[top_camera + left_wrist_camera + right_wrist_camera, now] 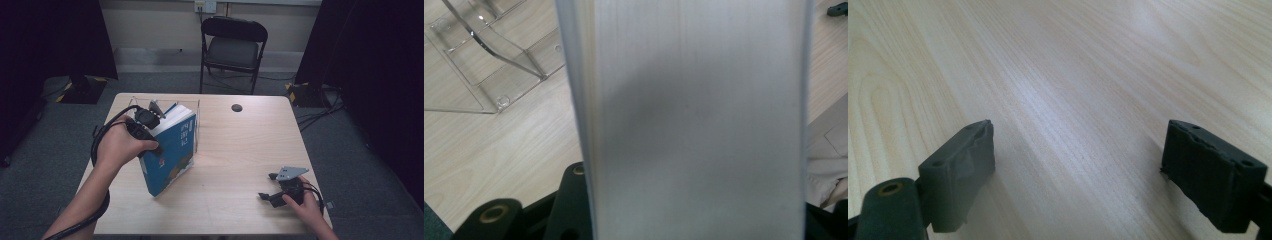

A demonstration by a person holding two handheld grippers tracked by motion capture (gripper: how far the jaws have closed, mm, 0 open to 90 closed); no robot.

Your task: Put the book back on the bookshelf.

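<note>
Item one, a book (170, 152) with a blue cover, is standing tilted on the table (240, 150) left of centre in the high view, its lower corner resting on the wood and its upper end leaning against a clear stand (192, 107) at the table's far left. The left gripper (150, 131) is clamping the book from the left side, jaws pressing across its thickness; in the left gripper view the book's pale page edge (694, 120) is running up the middle of the frame between the black jaws, with the clear stand (489, 60) lying at upper left. Item two, the right gripper (272, 187), is sitting low over the table at lower right of the high view, well apart from the book, its grey plate on top; its jaws are standing wide with nothing between them, and in the right gripper view (1078, 165) bare wood is showing between the pads. Item three, a small dark disc (237, 107), is lying near the table's far edge. A black folding chair (232, 47) is standing beyond the table.
</note>
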